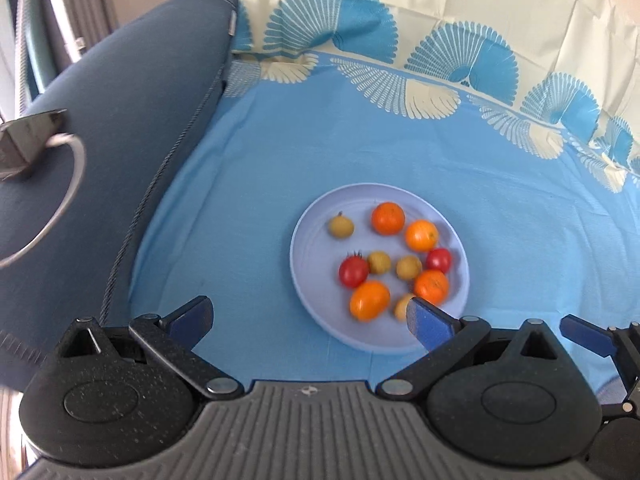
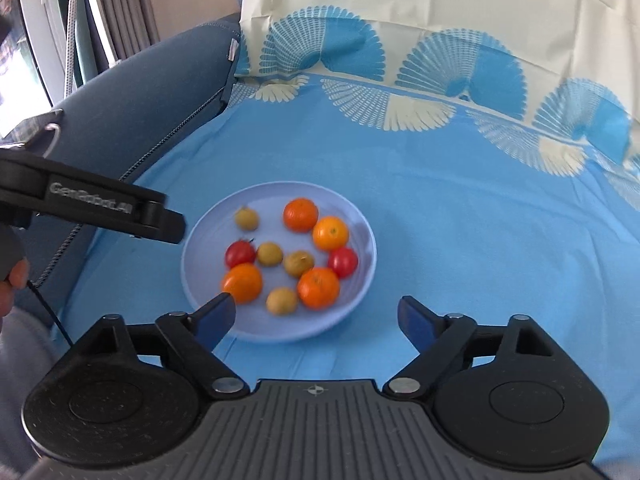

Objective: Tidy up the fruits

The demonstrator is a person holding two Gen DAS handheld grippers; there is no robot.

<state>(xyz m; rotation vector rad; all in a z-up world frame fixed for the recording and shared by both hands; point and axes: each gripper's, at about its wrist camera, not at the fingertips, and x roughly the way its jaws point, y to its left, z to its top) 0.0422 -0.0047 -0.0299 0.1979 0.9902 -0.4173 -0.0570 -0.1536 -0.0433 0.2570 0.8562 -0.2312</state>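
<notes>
Left gripper (image 1: 308,320) is standing with its jaws spread wide and nothing between them; its blue fingertips (image 1: 430,326) are hanging over the near rim of the plate (image 1: 316,316), touching no fruit as far as can be told. Right gripper (image 2: 316,322) is likewise gaping, holding nothing, with its left pad overlapping the plate's near edge in its own view and its right pad over bare cloth. A hand (image 2: 12,284) is showing at the left edge of the right wrist view, gripping the left tool's handle. The plate, pale lilac and round, is sitting flat on a light blue cloth (image 1: 520,240) with a fan-pattern border, which is lying beside a dark blue cushion (image 1: 132,120); curtains and a window are showing behind. On the plate are lying four oranges (image 1: 388,218), two red tomatoes (image 1: 353,271) and four small yellow-brown fruits (image 1: 341,226), loosely clustered toward the right half. The nearest orange (image 1: 369,300) is looking oval, its long axis running left-right; the left tomato's stem is pointing away from the grippers. The frames are slightly blurred.
</notes>
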